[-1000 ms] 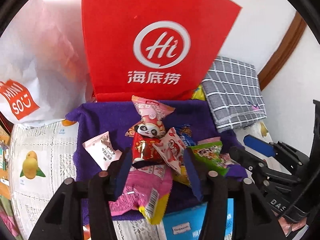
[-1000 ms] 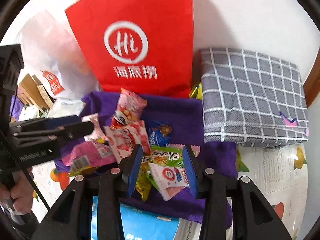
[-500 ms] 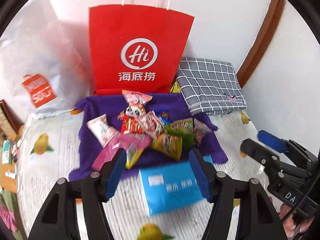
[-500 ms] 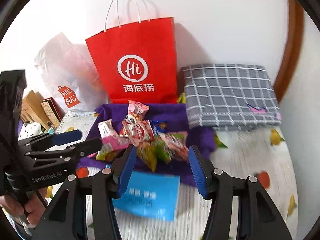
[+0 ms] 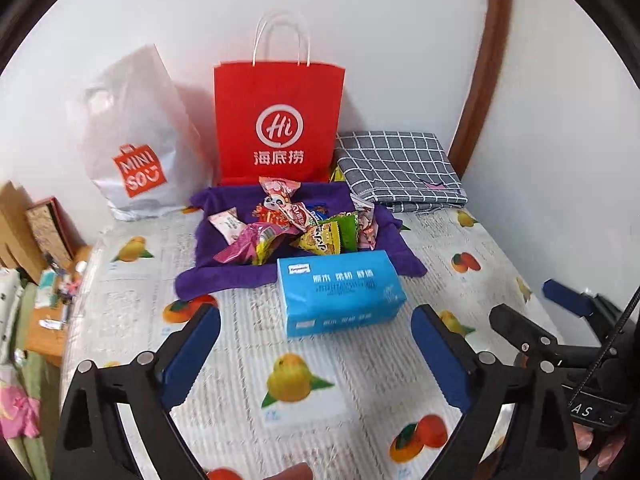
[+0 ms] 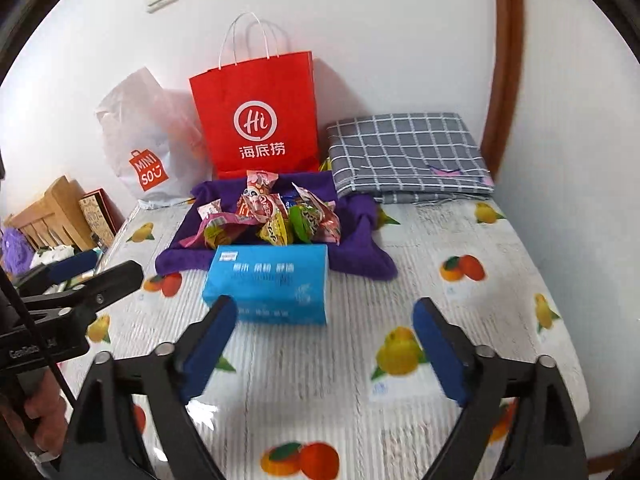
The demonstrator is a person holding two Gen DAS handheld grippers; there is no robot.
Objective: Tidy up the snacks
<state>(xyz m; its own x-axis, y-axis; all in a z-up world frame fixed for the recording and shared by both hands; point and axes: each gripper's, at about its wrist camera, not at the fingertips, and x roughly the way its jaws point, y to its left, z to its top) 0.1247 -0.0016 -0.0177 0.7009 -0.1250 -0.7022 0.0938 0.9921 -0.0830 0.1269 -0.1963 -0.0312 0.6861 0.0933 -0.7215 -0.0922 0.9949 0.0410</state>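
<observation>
At the far middle of the bench [image 5: 132,304], which is covered with a white cloth printed with fruit, a heap of bright foil snack packets [image 5: 296,224] [image 6: 276,216] lies on a rumpled purple towel [image 5: 224,276] [image 6: 360,256]. Among them are a pink packet with a panda face, a small pale pink sachet off to the left, and yellow and green packets toward the near edge of the heap. Just in front of the towel, touching its near edge, sits a light blue soft pack of tissues [image 5: 340,288] [image 6: 268,280].

Behind the towel, against the white wall, stands an upright red paper carrier bag with white handles [image 5: 278,120] [image 6: 256,116]. To its left leans a white plastic shopping bag with an orange logo [image 5: 136,136] [image 6: 148,148], and to its right lies a folded grey checked cloth [image 5: 396,168] [image 6: 408,156].

The left gripper [image 5: 316,356] hovers over the near part of the bench, its blue-padded jaws wide apart and opening, with nothing between them; the tissue pack lies beyond the tips. The right gripper [image 6: 324,348] hangs likewise, jaws spread and opening, empty, its left pad overlapping the near corner of the tissue pack in view; whether it touches cannot be told. Each gripper shows at the edge of the other's view.
</observation>
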